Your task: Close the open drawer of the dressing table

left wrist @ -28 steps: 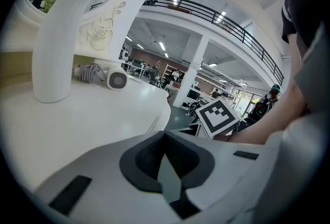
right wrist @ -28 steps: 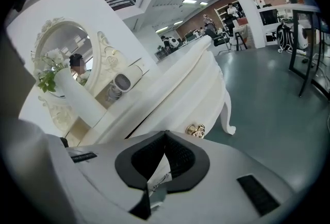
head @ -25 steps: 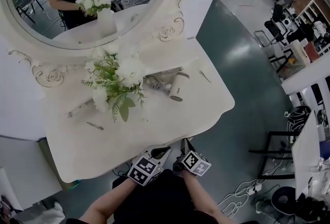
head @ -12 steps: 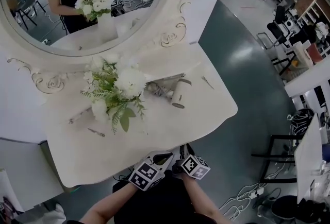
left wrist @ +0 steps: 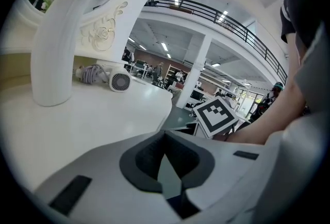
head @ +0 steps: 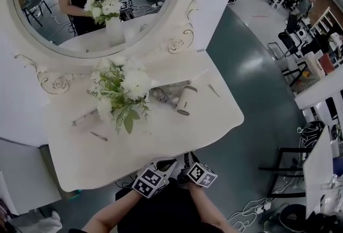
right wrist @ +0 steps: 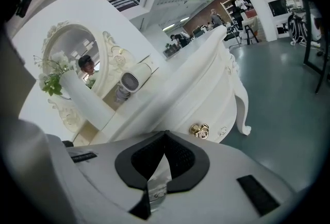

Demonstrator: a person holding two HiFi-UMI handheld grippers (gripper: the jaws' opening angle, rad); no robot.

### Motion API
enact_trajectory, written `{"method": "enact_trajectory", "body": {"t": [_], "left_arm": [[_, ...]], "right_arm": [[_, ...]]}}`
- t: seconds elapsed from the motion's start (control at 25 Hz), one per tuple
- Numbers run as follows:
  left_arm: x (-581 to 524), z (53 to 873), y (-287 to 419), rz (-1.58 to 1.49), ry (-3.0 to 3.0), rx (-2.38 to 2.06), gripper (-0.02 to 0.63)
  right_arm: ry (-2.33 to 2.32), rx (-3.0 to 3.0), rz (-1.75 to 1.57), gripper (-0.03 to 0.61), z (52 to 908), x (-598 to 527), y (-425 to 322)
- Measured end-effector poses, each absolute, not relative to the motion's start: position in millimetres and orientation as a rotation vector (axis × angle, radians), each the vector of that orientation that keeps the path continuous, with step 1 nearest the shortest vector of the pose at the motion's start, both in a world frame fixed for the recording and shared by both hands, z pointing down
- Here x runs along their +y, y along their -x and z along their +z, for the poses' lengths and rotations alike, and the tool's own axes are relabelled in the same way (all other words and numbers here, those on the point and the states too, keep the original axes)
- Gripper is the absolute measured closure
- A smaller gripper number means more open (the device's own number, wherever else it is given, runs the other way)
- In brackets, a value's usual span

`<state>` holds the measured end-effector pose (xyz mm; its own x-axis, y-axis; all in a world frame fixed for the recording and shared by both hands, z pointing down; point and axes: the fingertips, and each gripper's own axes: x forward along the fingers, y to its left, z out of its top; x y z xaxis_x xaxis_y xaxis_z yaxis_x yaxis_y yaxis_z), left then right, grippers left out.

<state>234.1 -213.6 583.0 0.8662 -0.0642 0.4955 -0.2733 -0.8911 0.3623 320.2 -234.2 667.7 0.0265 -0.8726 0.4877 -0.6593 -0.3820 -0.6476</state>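
open-plan hall; white dressing table (head: pixel 177 130). left gripper (left wrist: pixel 166 166) and right gripper (right wrist: pixel 161 166) sit at the tabletop's near edge, jaws closed, empty. drawer front (right wrist: pixel 209 107) lies beneath that edge: best pushed squarely beside its gold knob (right wrist: pixel 199 131).

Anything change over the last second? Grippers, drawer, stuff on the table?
No clear move. The left gripper and right gripper stay side by side at the front edge of the dressing table; both have their jaws together now. Nothing taken or released. Only the head view shifted slightly. The vase of flowers and hair dryer are unmoved.
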Motion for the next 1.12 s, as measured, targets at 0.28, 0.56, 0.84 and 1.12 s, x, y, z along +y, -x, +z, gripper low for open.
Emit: {"method": "enact_trajectory", "body": {"t": [0.28, 0.56, 0.84, 1.12], "left_arm": [[-203.1, 580.9, -243.1, 0.688, -2.61, -0.33, 0.607], [-165.0, 571.7, -266.0, 0.656, -2.586, -0.45, 0.607], [-126.4, 563.0, -288.9, 0.618, -2.59, -0.55, 0.607], [-104.0, 546.3, -288.8, 0.52, -2.63, -0.735, 0.607]], "right_arm": [[1.92, 1.674, -1.27, 0.561, 652.4, -207.1, -312.9], [1.745, 1.76, -1.216, 0.561, 613.5, -169.2, -324.6], [1.583, 1.855, -1.082, 0.559, 555.0, -146.1, -339.8], [1.557, 1.983, -0.973, 0.558, 522.5, -123.7, -333.7]]}}
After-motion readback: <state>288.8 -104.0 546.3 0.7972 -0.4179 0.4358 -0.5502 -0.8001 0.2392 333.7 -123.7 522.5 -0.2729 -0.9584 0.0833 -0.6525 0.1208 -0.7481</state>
